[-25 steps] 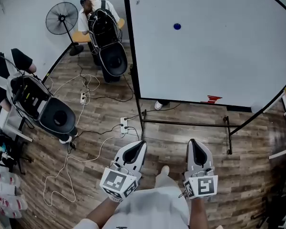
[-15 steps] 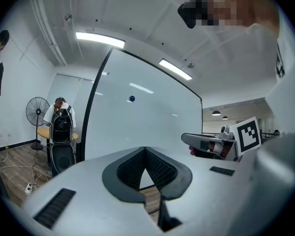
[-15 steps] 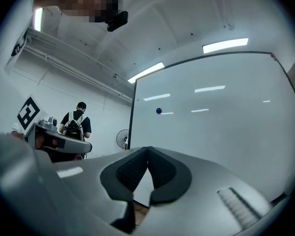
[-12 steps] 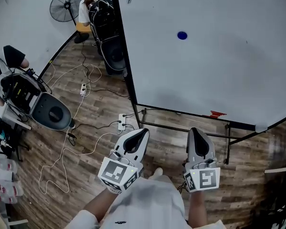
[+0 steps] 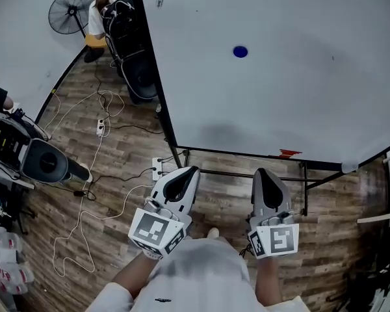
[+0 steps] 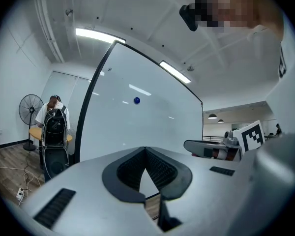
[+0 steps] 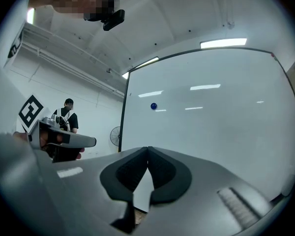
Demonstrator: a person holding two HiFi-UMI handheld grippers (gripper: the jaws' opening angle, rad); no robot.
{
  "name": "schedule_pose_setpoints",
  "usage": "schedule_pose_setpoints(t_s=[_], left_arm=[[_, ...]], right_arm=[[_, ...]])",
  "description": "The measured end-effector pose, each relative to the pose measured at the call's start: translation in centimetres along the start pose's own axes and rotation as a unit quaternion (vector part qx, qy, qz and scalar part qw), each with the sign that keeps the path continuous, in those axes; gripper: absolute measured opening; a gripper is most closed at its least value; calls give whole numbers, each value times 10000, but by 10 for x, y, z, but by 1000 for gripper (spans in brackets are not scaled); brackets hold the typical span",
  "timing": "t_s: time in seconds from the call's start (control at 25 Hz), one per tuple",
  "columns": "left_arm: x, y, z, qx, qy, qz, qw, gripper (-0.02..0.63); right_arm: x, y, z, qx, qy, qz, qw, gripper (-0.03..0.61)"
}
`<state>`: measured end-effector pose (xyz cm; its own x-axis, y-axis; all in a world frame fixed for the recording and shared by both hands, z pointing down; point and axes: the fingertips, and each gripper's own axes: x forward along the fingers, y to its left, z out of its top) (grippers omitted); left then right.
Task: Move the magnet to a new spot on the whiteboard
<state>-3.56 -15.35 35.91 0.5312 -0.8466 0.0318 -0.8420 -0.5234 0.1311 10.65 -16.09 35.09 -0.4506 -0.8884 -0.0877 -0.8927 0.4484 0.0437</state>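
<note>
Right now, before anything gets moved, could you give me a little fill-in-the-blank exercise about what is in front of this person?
1. The round magnet stuck on the whiteboard is ____ in colour.
2. The left gripper and the right gripper both have their jaws ____, with nothing between them.
3. The floor under the whiteboard is laid with ____ planks.
4. The magnet is touched by ____ gripper.

Missing words: blue; shut; wooden; neither.
</note>
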Motion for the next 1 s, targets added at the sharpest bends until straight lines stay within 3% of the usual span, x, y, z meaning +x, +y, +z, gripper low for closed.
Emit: schedule_pose_setpoints(t_s=[0.24,0.4,0.56,1.0], left_arm=[[7,6,6,50,2,-73,10000,6],[12,9,9,125,16,-170,9998,6],[17,11,11,124,45,-219,9997,6],[27,22,28,146,-87,-165,9997,6]], right_arm=[[18,5,13,-159,-59,-41,9998,10],[36,8,31,-215,-220,-27,9995,69],[58,15,42,-575,-165,7,9982,83],[109,14,93,-819,-563,-91,9950,126]])
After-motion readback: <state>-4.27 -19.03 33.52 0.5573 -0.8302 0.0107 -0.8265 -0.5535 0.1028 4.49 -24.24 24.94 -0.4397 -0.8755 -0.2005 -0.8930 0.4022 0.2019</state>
